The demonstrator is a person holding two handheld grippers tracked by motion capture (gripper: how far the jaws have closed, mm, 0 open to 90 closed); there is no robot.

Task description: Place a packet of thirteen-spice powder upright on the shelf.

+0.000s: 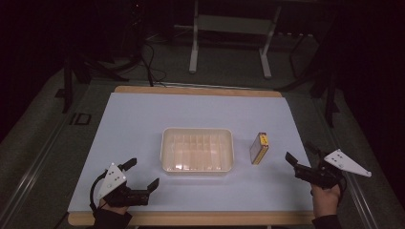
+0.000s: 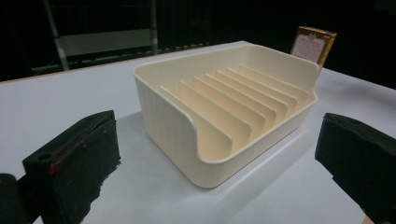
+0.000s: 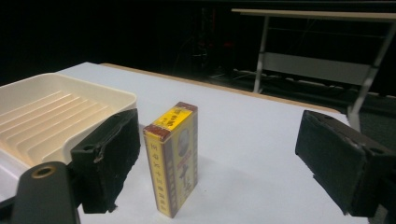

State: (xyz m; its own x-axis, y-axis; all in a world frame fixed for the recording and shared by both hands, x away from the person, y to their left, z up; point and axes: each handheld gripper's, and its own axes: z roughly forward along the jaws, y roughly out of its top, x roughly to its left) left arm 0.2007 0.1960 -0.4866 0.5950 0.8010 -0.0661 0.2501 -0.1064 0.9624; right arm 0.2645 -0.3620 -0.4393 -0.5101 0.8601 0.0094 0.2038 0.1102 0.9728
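The white table [image 1: 143,124] spreads ahead of both my claws, and I hold them low over its near edge, one at each corner, so everything on it lies in front of me.

The cream tray [image 1: 197,150] sits ahead and to the right of my left claw [image 1: 142,174], and ahead and to the left of my right claw [image 1: 300,155]. It is a shallow tub with thin upright dividers that cut it into narrow slots. I judge the slots are meant to take flat things stood on edge, and all of them that I can see are bare. In my left gripper view the tray lies just beyond my spread jaws, a lowered corner of its wall toward me.

The small box [image 1: 259,148] stands upright on the table just ahead of my right claw, a little toward its left jaw, and just to the right of the tray without touching it. Standing on end, it offers its two broad faces to a pinch.

My left claw is released, jaws wide apart with nothing between them. My right claw is released too, jaws spread and the box not yet between them.

The box is yellow with dark red bands at the ends. It carries print and a small picture, but I cannot read the writing. The tray carries no label I can see.
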